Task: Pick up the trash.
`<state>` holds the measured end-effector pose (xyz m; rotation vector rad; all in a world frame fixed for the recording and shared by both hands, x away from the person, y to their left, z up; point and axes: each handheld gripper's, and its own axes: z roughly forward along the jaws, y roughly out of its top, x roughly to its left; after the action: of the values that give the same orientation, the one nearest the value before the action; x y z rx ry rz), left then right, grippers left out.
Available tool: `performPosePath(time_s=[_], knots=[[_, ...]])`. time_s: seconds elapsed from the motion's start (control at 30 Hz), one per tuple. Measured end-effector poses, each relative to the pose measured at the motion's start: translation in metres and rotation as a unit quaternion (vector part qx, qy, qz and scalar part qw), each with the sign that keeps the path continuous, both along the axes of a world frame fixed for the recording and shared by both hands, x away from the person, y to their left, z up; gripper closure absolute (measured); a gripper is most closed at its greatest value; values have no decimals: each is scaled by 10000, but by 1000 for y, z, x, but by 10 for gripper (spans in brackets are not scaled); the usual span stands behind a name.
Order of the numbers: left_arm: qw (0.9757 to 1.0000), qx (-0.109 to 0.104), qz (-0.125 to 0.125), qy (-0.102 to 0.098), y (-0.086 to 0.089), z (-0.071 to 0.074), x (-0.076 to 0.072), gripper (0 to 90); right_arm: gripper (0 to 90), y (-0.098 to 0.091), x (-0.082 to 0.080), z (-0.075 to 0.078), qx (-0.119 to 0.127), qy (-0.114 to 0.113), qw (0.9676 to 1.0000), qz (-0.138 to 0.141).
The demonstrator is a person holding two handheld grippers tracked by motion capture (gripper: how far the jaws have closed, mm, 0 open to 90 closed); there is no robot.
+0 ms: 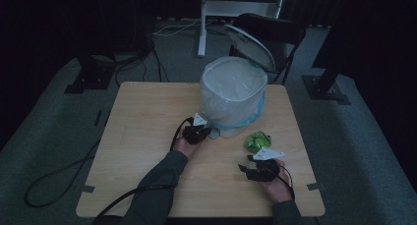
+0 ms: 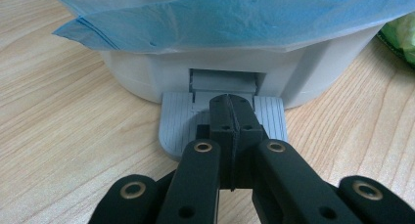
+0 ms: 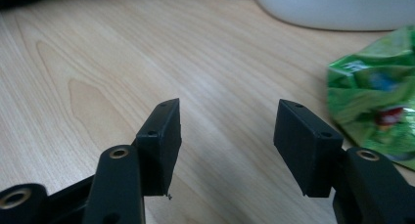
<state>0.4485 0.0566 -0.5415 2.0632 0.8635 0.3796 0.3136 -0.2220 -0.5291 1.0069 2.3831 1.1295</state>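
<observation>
A white pedal bin (image 1: pixel 232 90) lined with a pale blue bag (image 2: pixel 235 18) stands at the back of the wooden table (image 1: pixel 147 117), its lid (image 1: pixel 250 44) tipped up. My left gripper (image 1: pixel 199 131) is shut, and its joined tips (image 2: pixel 230 106) rest on the bin's grey foot pedal (image 2: pixel 176 121). A crumpled green wrapper (image 1: pixel 258 140) lies on the table to the right of the bin. My right gripper (image 1: pixel 247 162) sits just in front of it, open, with nothing between its jaws (image 3: pixel 227 136). In the right gripper view the wrapper (image 3: pixel 377 101) lies to the right of the jaws.
A dark chair (image 1: pixel 275 31) and a white stand (image 1: pixel 202 23) are behind the table. Cables (image 1: pixel 59 176) trail over the grey floor on the left. The room is dim.
</observation>
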Motion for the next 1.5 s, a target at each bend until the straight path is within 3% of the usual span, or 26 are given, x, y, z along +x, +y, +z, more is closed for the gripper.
performPosePath(time_s=[0.4,0.6,0.87,1.03,1.27,1.5], knots=[[10000,-16,-8,21,1,0,0,900,588,-22,-3,22,247,-400,9981,-399],[10000,-33,-19,43,1,0,1,900,639,-34,-3,31,326,-476,9969,-539],[9998,-111,-34,138,3,0,3,900,623,-47,0,40,139,-657,9926,-1015],[9999,-81,-25,100,2,0,2,900,602,-54,6,41,47,-681,9894,-1285],[10000,-65,-15,71,1,0,2,900,549,-65,18,39,198,-565,9869,-1501],[10000,-56,-14,58,1,0,1,900,467,-69,31,33,123,-416,9853,-1655]])
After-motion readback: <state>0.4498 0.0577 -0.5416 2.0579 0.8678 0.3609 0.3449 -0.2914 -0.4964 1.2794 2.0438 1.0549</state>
